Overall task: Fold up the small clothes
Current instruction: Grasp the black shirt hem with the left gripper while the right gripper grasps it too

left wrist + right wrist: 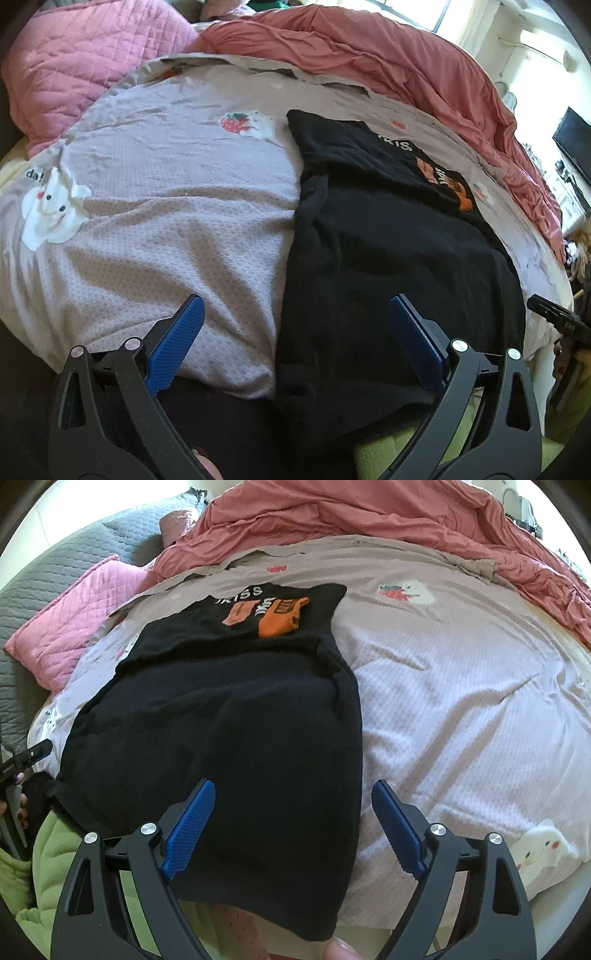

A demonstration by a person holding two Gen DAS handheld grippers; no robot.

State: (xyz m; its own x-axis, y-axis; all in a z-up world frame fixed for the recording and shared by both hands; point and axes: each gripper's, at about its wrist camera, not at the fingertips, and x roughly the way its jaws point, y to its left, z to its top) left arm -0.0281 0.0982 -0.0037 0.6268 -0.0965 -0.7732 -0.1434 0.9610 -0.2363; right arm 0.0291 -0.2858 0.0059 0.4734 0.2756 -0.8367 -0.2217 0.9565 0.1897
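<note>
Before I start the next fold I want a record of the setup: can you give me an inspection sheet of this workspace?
Surface: bed sheet, pale lilac with strawberry and cartoon prints, lightly creased.
Job's things: black T-shirt lying flat, sides folded in, orange print and white lettering at the far end, near hem hanging over the bed edge.
Clutter: coral duvet bunched along the far side; pink quilted pillow; green fleece at the near edge.
Grippers: left gripper open, empty, above the shirt's edge; right gripper open, empty, above the hem.
Cables: nothing seen.
Surroundings: bright window; dark screen.
</note>
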